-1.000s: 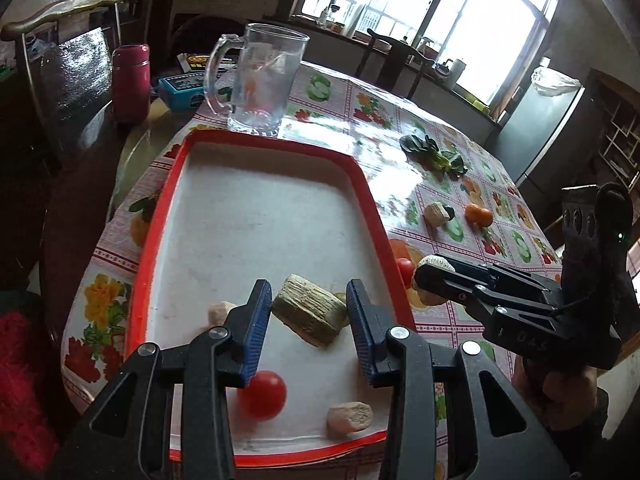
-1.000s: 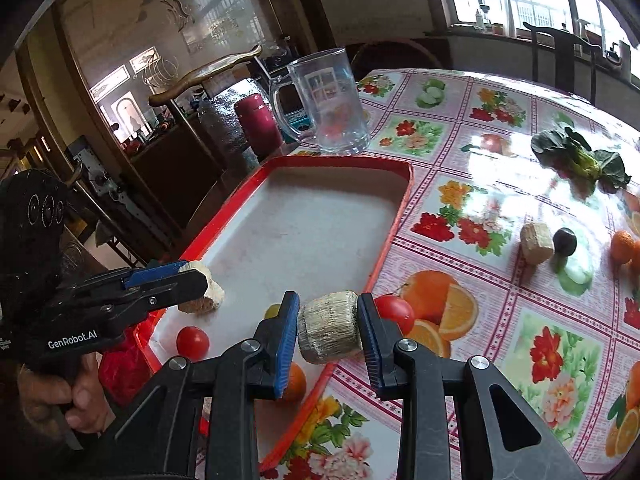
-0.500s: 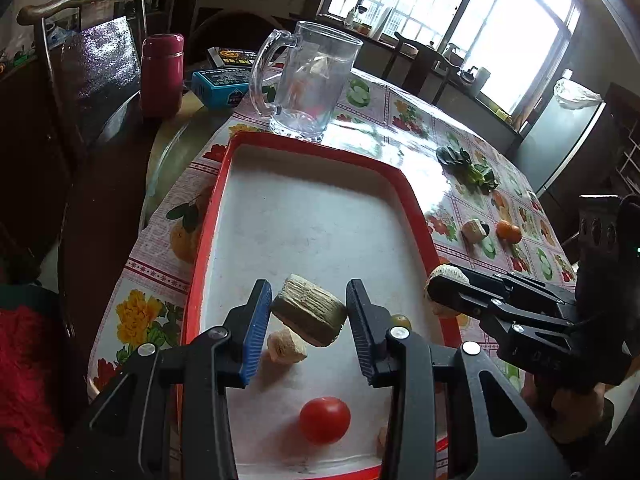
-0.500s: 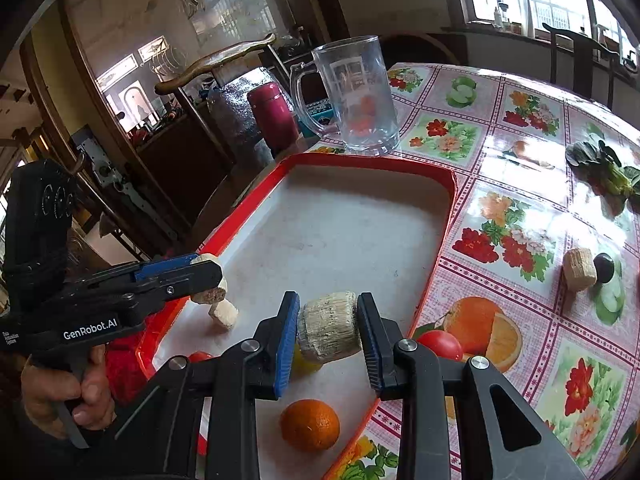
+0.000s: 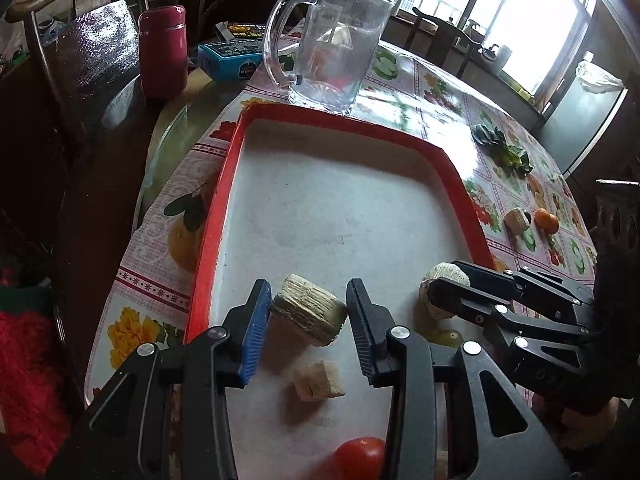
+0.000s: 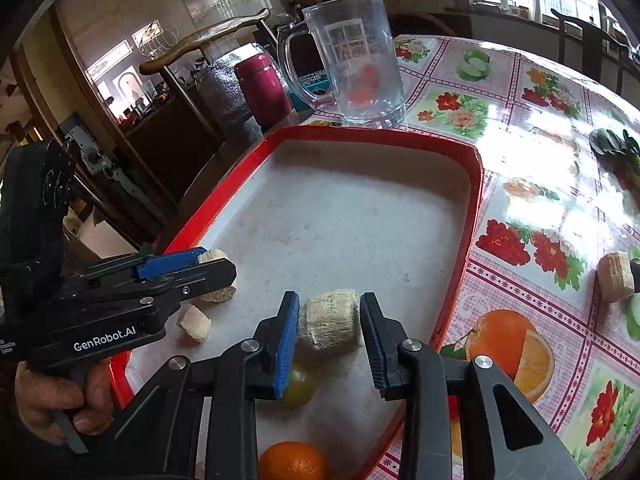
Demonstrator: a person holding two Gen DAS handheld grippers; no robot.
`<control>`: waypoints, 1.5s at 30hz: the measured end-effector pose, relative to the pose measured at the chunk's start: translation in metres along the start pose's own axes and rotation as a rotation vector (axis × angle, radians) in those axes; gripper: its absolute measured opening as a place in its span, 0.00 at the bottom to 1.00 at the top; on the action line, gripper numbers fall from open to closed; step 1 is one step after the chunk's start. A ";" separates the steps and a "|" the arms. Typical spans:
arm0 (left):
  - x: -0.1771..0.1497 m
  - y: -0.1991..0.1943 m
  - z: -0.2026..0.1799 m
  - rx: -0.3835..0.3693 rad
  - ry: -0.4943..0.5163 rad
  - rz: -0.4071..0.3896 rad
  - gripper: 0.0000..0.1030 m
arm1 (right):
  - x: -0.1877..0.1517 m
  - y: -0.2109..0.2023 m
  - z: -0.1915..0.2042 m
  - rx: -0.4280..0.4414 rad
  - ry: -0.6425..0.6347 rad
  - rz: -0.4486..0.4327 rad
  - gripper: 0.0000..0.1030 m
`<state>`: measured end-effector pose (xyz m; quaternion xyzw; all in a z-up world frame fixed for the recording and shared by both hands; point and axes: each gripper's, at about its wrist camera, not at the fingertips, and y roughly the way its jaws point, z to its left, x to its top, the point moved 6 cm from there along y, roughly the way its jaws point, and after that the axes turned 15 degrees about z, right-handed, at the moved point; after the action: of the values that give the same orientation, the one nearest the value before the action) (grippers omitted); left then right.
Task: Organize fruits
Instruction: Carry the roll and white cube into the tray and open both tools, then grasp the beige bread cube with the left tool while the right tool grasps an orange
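A red-rimmed white tray [image 5: 224, 200] [image 6: 474, 216] lies on the flowered tablecloth. My left gripper [image 5: 306, 318] is shut on a pale ridged chunk [image 5: 308, 314] above the tray's near end. My right gripper [image 6: 329, 322] is shut on a similar pale ridged chunk [image 6: 330, 320] above the tray, just right of the left one. In the tray lie a small pale cube [image 5: 318, 380] [image 6: 194, 322], a red tomato [image 5: 358, 458], a yellow-green fruit [image 6: 300, 386] and an orange [image 6: 292, 462].
A glass mug [image 5: 332, 44] [image 6: 352, 60] stands beyond the tray's far end, with a maroon flask [image 5: 162, 50] and blue box [image 5: 230, 58] left of it. Right of the tray on the cloth lie another pale chunk [image 6: 614, 276], an orange [image 5: 546, 220] and green leaves [image 5: 502, 148].
Both grippers have moved farther along over the tray, each still holding its chunk. The tomato and small cube have dropped lower in the left wrist view.
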<state>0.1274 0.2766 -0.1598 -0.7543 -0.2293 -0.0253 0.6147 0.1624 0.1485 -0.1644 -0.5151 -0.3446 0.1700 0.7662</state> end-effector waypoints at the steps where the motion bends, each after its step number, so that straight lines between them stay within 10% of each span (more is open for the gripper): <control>1: 0.000 0.000 0.000 0.000 -0.001 0.002 0.36 | -0.001 -0.002 0.000 -0.002 0.000 -0.005 0.33; 23: -0.002 -0.032 -0.089 -0.016 0.134 -0.053 0.37 | -0.082 -0.109 -0.113 -0.034 0.223 -0.151 0.33; 45: 0.014 0.033 -0.235 -0.084 0.336 0.047 0.37 | -0.114 -0.133 -0.270 -0.195 0.421 -0.171 0.33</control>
<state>0.2094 0.0556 -0.1287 -0.7696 -0.1041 -0.1461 0.6127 0.2590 -0.1579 -0.1468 -0.5796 -0.2343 -0.0405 0.7794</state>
